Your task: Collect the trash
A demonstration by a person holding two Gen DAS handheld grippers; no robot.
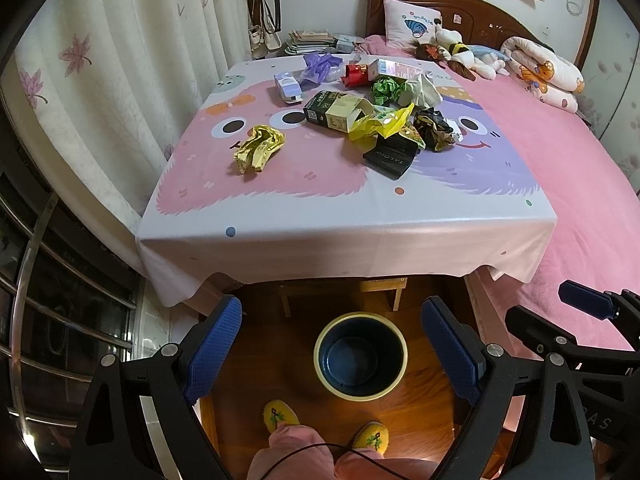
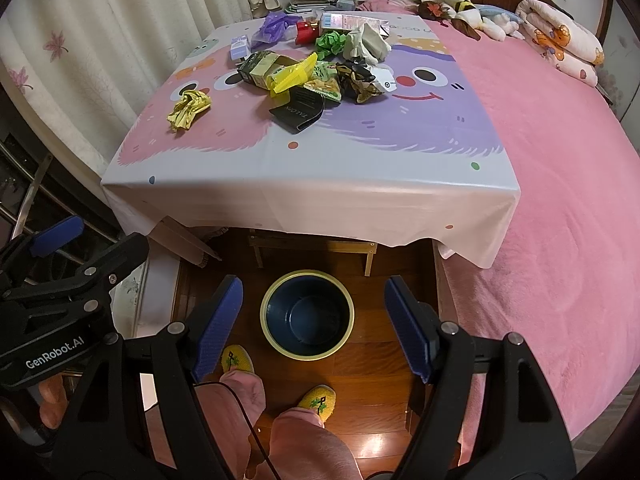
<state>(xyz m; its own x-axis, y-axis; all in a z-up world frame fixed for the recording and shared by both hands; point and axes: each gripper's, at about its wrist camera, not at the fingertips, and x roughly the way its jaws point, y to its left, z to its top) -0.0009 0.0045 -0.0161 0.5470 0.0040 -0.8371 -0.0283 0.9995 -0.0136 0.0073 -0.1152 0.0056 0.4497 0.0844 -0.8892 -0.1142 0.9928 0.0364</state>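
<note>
Both grippers, left gripper (image 1: 332, 350) and right gripper (image 2: 314, 324), hang released and empty over the bin (image 1: 361, 354), which waits on the floor below; the trash (image 1: 376, 120) lies ahead, uncollected on the tabletop (image 1: 320, 216).

Left tongs' body (image 2: 54, 350): white "GenRobot.AI".
Right tongs' body (image 1: 596, 420): pale letters at the frame's edge, perhaps ending "AS"; too cut off to be sure.
Black packet (image 2: 298, 114): white "TALON", upside down on the bench.
Pink pillow (image 1: 412, 20): a line of small writing, unreadable.
</note>
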